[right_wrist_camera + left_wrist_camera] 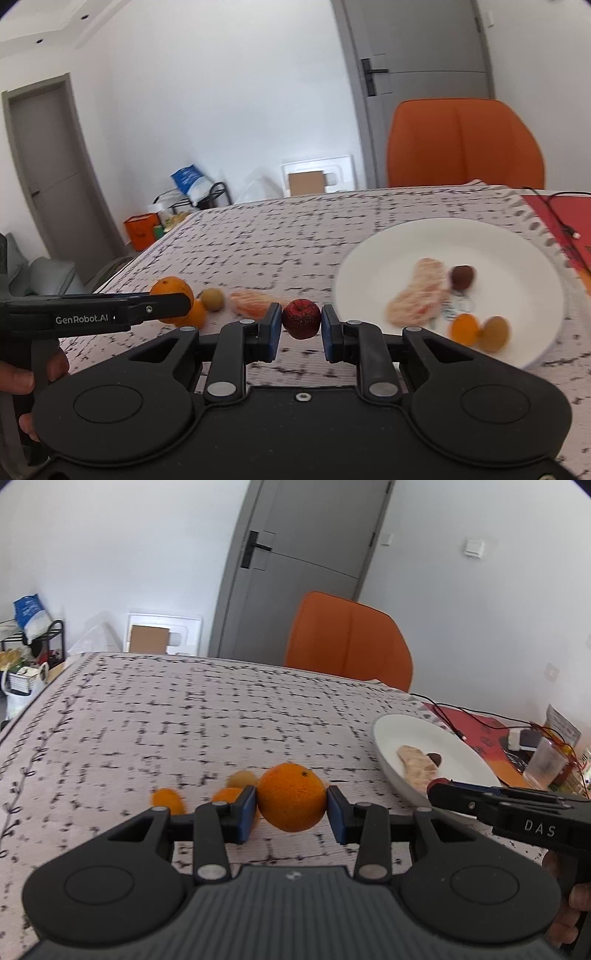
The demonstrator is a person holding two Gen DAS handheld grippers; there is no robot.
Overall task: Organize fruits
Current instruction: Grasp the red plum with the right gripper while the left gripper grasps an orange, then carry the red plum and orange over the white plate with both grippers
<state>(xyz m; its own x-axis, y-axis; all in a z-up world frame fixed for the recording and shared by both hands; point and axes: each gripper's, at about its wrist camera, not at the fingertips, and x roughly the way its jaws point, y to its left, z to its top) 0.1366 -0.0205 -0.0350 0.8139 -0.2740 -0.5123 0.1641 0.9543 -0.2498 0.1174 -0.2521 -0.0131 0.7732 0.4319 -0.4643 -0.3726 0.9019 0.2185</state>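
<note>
My left gripper (291, 806) is shut on a large orange (291, 797) and holds it just above the patterned tablecloth. Small orange fruits (168, 801) lie behind it on the cloth. My right gripper (302, 326) is shut on a small dark red fruit (301, 318), left of the white plate (517, 258). The plate holds a peeled pinkish segment (421, 291), a dark brown fruit (462, 277), a small orange fruit (464, 328) and a yellowish fruit (493, 333). The left gripper (184, 304) and its orange (170, 288) also show in the right wrist view, and the plate in the left wrist view (406, 734).
A yellowish fruit (212, 299) and a peeled orange piece (253, 304) lie on the cloth left of my right gripper. An orange chair (349, 638) stands at the table's far edge. Cables, a red mat (476, 727) and a plastic cup (546, 762) sit right of the plate.
</note>
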